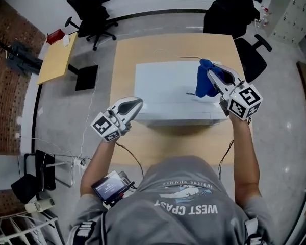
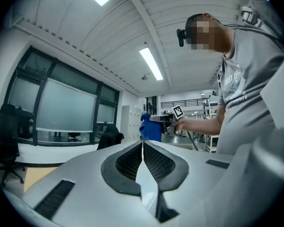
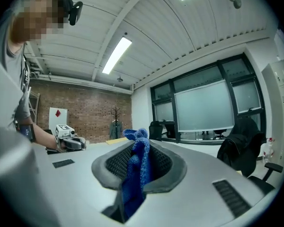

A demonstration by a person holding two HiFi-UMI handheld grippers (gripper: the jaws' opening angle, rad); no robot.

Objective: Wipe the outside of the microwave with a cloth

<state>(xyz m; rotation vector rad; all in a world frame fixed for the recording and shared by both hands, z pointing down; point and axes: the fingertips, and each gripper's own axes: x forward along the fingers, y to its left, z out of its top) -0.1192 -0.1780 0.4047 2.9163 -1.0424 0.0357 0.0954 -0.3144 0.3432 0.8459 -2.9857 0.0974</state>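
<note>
A white microwave (image 1: 173, 98) stands on a wooden table (image 1: 127, 60). My right gripper (image 1: 208, 70) is raised over the microwave's top right part, shut on a blue cloth (image 1: 205, 84) that hangs from its jaws. In the right gripper view the cloth (image 3: 136, 167) bunches between the pads. My left gripper (image 1: 138, 103) is held up by the microwave's front left corner, jaws pressed together with nothing in them. The left gripper view shows its pads meeting (image 2: 143, 145), and the right gripper with the cloth (image 2: 149, 129) beyond.
A black office chair (image 1: 234, 11) with a jacket stands behind the table, another chair (image 1: 92, 11) at the back left. A small wooden table (image 1: 56, 60) sits to the left. Cables run on the floor and from both grippers.
</note>
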